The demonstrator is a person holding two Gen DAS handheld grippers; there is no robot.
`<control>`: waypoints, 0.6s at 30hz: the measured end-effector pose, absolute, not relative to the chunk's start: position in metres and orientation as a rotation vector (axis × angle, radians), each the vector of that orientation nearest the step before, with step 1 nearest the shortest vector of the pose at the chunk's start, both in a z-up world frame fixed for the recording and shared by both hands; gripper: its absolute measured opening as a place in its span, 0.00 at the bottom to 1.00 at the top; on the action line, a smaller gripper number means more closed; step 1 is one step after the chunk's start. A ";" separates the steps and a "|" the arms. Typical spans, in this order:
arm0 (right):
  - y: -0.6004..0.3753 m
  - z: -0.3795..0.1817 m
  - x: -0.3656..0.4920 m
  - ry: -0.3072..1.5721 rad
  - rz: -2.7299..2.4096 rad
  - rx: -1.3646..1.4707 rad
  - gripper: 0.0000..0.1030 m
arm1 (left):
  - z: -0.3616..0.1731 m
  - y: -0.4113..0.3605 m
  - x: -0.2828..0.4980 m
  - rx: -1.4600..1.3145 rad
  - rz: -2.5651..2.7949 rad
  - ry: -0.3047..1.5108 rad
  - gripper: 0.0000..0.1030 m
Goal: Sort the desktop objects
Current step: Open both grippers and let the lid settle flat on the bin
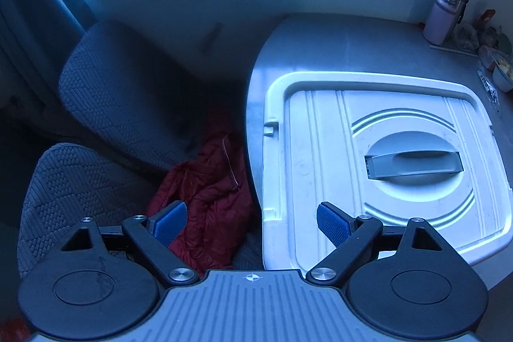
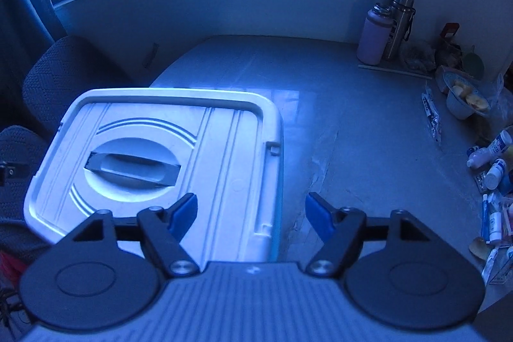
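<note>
A white storage box with a closed lid (image 1: 323, 156) and a grey recessed handle (image 1: 413, 165) stands on the grey table; it also shows in the right wrist view (image 2: 221, 149). My left gripper (image 1: 251, 223) is open and empty, above the box's left edge. My right gripper (image 2: 251, 215) is open and empty, above the box's right edge. Small bottles and tubes (image 2: 493, 181) lie scattered at the table's right edge.
A pink flask (image 2: 373, 34) and a steel flask (image 2: 399, 24) stand at the back right. A white bowl with food (image 2: 465, 101) sits right. A padded chair (image 1: 121, 92) with a red jacket (image 1: 211, 197) is left of the table. The window wall is behind.
</note>
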State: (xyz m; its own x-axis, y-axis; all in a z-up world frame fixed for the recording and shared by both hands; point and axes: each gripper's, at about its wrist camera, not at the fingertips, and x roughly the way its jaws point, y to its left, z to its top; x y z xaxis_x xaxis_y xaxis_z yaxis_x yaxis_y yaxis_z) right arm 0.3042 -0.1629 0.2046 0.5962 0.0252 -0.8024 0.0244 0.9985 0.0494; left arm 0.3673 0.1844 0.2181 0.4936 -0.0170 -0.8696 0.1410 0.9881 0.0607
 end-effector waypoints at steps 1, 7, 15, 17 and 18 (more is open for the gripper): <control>-0.163 0.204 0.306 0.942 0.000 0.063 0.72 | 0.217 0.184 0.369 0.129 -0.098 1.063 0.87; -0.166 0.192 0.316 1.000 -0.011 0.089 0.72 | 0.210 0.183 0.381 0.113 -0.099 1.108 0.87; -0.170 0.177 0.328 1.064 -0.004 0.122 0.72 | 0.197 0.186 0.399 0.061 -0.106 1.178 0.87; -0.172 0.175 0.331 1.072 0.002 0.141 0.72 | 0.192 0.188 0.403 0.036 -0.109 1.195 0.87; -0.173 0.174 0.333 1.074 0.002 0.149 0.71 | 0.190 0.188 0.404 0.028 -0.110 1.202 0.87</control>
State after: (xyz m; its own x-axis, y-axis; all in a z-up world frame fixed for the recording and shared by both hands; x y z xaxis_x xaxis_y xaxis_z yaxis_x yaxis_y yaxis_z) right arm 0.3327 -0.1725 0.1737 0.4778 0.0736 -0.8754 0.0710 0.9900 0.1221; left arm 0.4036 0.1882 0.1901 0.3559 -0.0708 -0.9319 0.1001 0.9943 -0.0374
